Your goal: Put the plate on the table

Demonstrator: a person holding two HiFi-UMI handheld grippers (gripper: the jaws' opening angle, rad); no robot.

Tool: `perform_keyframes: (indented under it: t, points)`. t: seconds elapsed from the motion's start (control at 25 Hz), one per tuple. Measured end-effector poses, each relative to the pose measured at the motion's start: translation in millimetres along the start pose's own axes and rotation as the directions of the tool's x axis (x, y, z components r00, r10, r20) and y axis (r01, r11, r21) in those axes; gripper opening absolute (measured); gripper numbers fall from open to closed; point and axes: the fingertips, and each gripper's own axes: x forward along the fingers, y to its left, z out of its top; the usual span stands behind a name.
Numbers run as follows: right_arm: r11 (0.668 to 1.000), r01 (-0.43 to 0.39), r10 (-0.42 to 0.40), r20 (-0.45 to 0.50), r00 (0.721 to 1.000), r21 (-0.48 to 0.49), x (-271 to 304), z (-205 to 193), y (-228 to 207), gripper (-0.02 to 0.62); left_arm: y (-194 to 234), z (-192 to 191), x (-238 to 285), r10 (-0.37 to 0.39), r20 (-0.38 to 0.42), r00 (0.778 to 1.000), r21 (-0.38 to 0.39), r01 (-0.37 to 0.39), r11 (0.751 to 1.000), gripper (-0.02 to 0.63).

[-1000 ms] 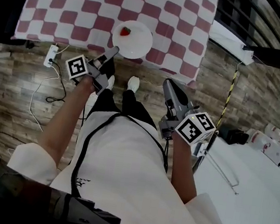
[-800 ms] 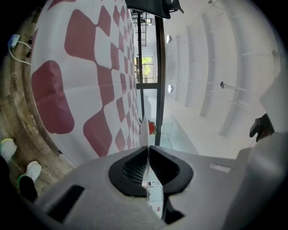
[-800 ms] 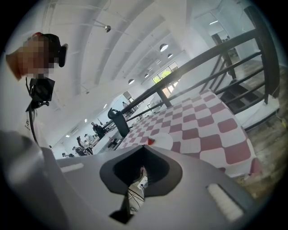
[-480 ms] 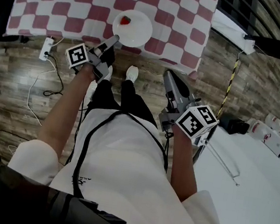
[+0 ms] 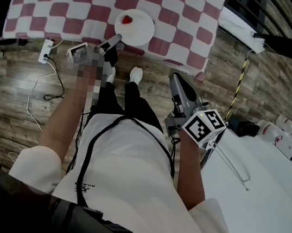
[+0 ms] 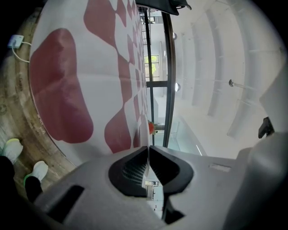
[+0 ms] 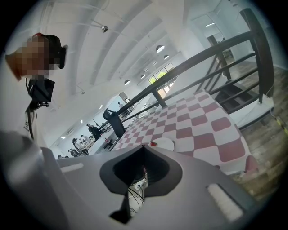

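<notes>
grips the near rim of a round white plate (image 5: 136,29) in the left gripper's (image 5: 115,40) fingers (image 6: 129,170), upper centre, over the red-and-white checked surface (image 5: 179,11); holds the right gripper (image 5: 176,80) clenched empty, mid frame.

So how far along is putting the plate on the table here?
Done: the white plate, strawberry on it, is over the checkered tablecloth. In hand: the left gripper is clamped on its rim; the right gripper hangs shut and empty. Left: whether the plate has touched down is unclear; release it.
</notes>
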Motion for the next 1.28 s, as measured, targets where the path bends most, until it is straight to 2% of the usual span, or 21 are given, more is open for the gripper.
perform_keyframes:
  t: [0.48,0.56,0.72,1.04,1.28]
  points:
    - [1.000,0.005,-0.005,-0.002,1.000,0.015,2.9,-0.7,-5.3,0.009,11.6,7.7,3.4,0.070,-0.005,0.998,0.019,-0.069,0.997,0.018]
    - [1.000,0.007,-0.007,0.005,1.000,0.021,3.0,0.4,-5.0,0.009,15.9,9.1,2.3,0.107,-0.004,0.994,0.027,-0.107,0.994,0.017]
    - [1.000,0.006,-0.006,-0.003,1.000,0.014,2.8,-1.1,-6.3,0.009,28.6,14.0,-1.0,0.201,0.009,0.979,0.040,-0.201,0.979,0.017]
    - [1.000,-0.008,0.008,0.010,1.000,0.018,5.2,0.9,-3.0,0.009,33.8,18.9,-0.4,0.305,0.031,0.952,0.062,-0.306,0.950,0.017]
    - [1.000,-0.010,0.010,0.023,1.000,0.021,4.9,4.6,-1.4,0.009,41.5,21.4,-0.8,0.424,0.039,0.905,0.058,-0.425,0.903,0.025]
